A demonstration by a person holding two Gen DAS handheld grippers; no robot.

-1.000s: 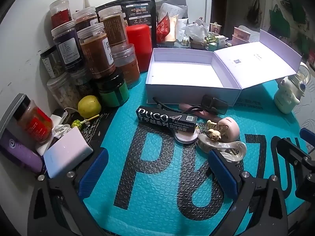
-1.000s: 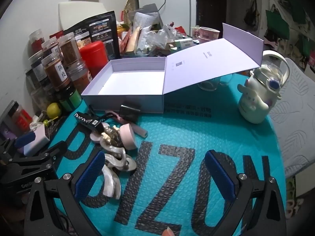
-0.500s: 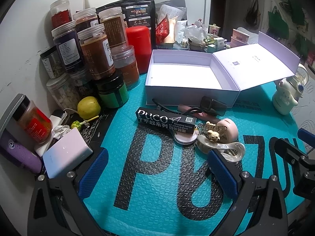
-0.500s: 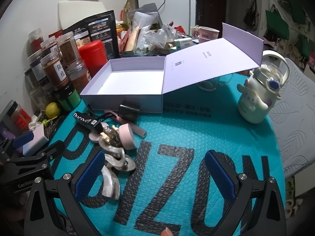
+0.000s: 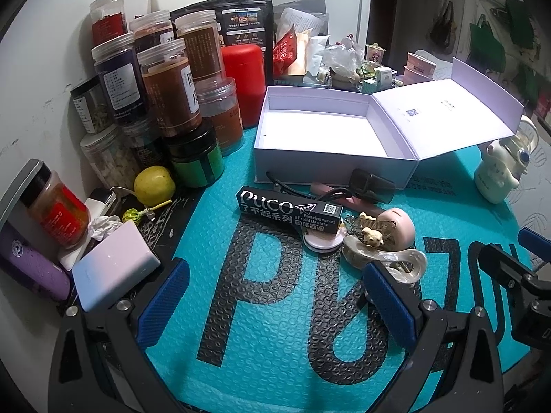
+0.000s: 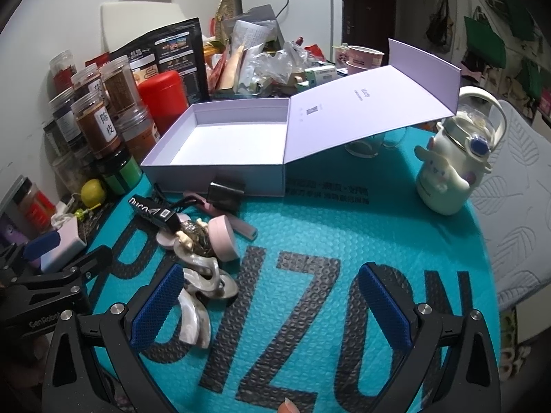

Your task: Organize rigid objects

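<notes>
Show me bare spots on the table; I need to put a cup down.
The teal mat is bare between the hair clips and the white bottle, in front of the open box. The box floor is empty too. The left edge is crowded with jars.

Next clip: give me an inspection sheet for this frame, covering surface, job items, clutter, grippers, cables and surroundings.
Surface: teal bubble mat with large black letters.
Job's things: white box open and empty, lid folded back; in front lie a black carton, pink case, dark clip and shell hair clips, piled touching.
Clutter: jars, red canister, yellow fruit, white power bank, cartoon bottle.
Grippers: left gripper open, holding nothing; right gripper open, holding nothing.
Cables: a cord hangs behind the fridge.
Surroundings: bags on the far wall; dark door.
</notes>
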